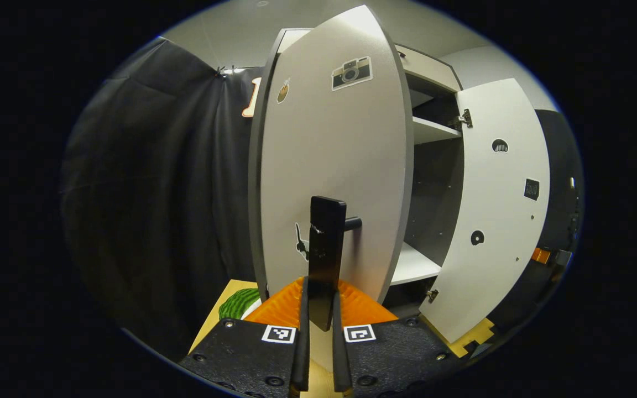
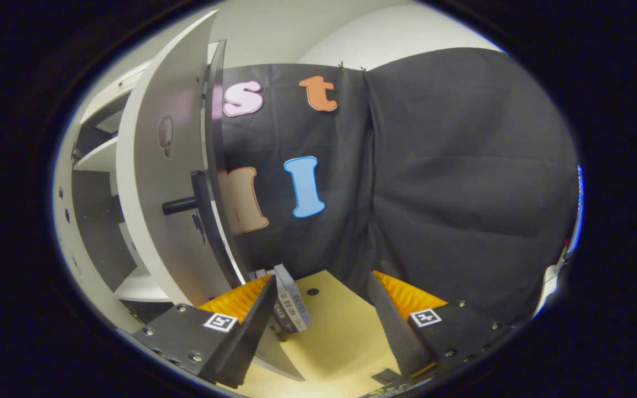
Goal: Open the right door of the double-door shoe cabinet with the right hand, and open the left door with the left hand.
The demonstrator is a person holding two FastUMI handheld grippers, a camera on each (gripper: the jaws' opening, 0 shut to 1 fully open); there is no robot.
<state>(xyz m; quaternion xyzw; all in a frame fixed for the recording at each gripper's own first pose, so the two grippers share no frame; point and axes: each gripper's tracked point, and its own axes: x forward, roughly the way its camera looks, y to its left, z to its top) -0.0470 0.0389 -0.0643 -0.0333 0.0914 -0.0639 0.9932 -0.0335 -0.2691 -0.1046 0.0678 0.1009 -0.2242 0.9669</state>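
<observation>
The left door (image 1: pixel 329 166) of the white shoe cabinet stands swung partly out, stickers on its front. My left gripper (image 1: pixel 320 287) is shut on its upright black bar handle (image 1: pixel 327 237), a finger pressing each side. The right door (image 1: pixel 495 210) hangs wide open, its inner face and hinges showing, with shelves (image 1: pixel 432 130) visible between the doors. In the right gripper view the right door (image 2: pixel 158 193) curves up on the left, its black handle (image 2: pixel 199 202) sticking out. My right gripper (image 2: pixel 321 279) is open, holds nothing, and sits below and right of that handle.
Black cloth walls close in behind and to the sides. A pale wooden base (image 2: pixel 329 331) lies under the right gripper, with small grey boxes (image 2: pixel 292 304) by the door's foot. A green striped patch (image 1: pixel 239 302) lies low on the left, and an orange item (image 1: pixel 541 255) beyond the right door.
</observation>
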